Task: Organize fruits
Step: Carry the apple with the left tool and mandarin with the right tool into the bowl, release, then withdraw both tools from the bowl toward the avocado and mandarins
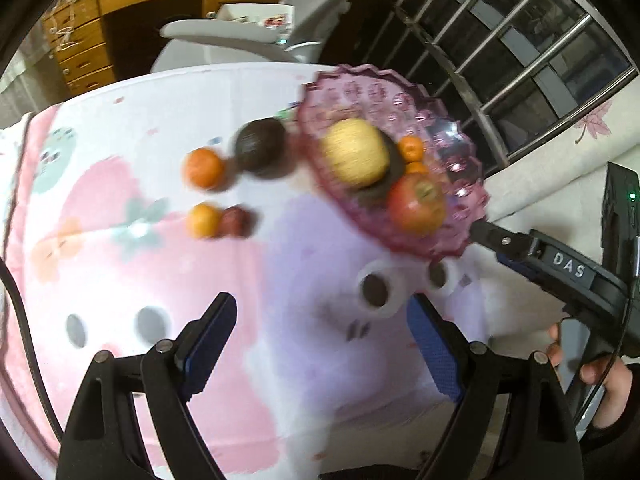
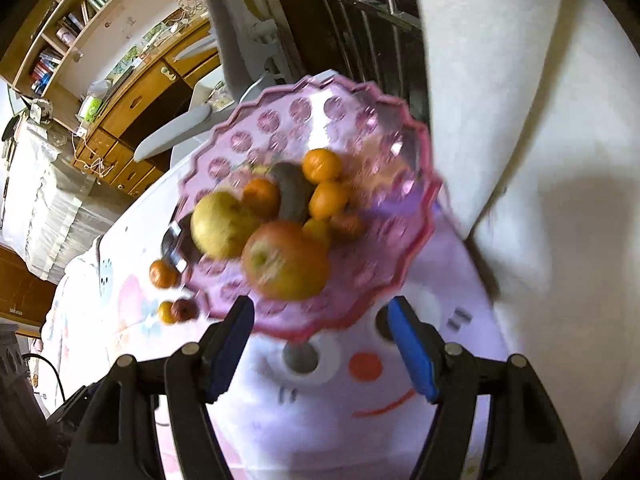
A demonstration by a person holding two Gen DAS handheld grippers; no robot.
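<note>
Fruit fills the pink glass bowl: a yellow pear, a red apple and several tangerines. Both the left gripper and right gripper gape empty; an avocado, two more tangerines and a small red fruit lie on the patterned cloth beside the bowl.

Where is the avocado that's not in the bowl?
In the left wrist view, the avocado lies on the cloth just left of the pink bowl, with an orange at its left.
</note>
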